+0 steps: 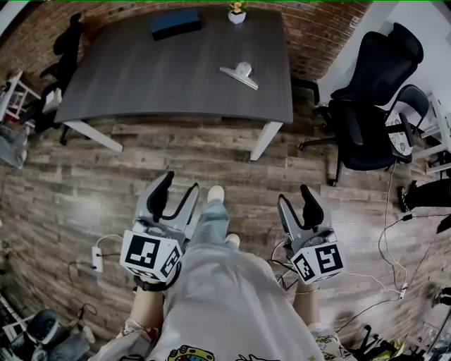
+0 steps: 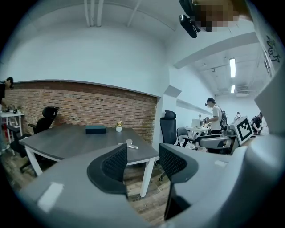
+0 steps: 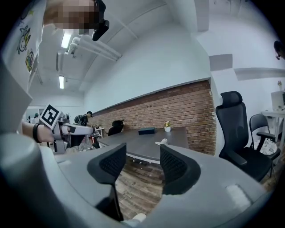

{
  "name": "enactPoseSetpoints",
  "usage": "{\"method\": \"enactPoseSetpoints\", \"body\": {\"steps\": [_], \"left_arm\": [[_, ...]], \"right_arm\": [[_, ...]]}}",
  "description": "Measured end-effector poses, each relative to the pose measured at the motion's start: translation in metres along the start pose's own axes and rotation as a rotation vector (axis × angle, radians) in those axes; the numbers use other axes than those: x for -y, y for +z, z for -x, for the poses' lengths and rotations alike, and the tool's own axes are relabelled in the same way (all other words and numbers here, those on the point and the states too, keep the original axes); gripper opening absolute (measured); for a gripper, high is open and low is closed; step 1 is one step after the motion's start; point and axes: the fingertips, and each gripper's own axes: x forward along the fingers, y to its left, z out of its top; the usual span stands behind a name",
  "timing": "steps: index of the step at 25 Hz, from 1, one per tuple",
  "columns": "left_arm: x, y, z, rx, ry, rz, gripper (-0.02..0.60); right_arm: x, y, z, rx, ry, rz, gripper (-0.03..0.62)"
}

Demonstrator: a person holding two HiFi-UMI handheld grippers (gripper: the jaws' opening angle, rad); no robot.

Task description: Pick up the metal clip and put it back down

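**Two grippers released, clip lying alone on the bench**

Both grippers are held well short of the bench [image 1: 141, 84], over the wooden floor in front of its near edge. The left gripper [image 1: 178, 185] has its jaws spread, with only floor and the distant bench showing between them. The right gripper [image 1: 296, 197] is likewise released and empty. Wide jaws suit a pick that has not begun, since they can straddle the clip on arrival.

The metal clip [image 1: 239, 73] lies on the bench's right half, toward its near edge. It is well apart from the dark box [image 1: 175, 23] and the small potted plant [image 1: 237, 13] at the bench's far edge. With bare top around it, the approach looks unobstructed. Because it sits nearer the bench's right front corner, the right gripper seems the likelier one to take it, once the person steps up to the bench.
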Motion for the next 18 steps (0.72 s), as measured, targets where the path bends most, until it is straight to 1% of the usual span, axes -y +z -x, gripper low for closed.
{"method": "enactPoseSetpoints", "body": {"steps": [5,9,13,18], "left_arm": [[-0.029,0.014,-0.044,0.006,-0.022,-0.001,0.250],[-0.068,0.033,-0.081,0.013,-0.035,-0.001,0.256],[-0.107,0.052,-0.115,0.019,-0.060,-0.002,0.258],[-0.140,0.060,-0.144,0.012,-0.086,-0.011,0.259]], "right_arm": [[0.015,0.012,-0.047,-0.011,0.008,0.007,0.241],[0.028,0.028,-0.097,-0.019,-0.003,0.019,0.244],[0.037,0.051,-0.144,-0.008,-0.026,0.027,0.245],[0.048,0.061,-0.181,-0.015,-0.072,0.006,0.248]]}}
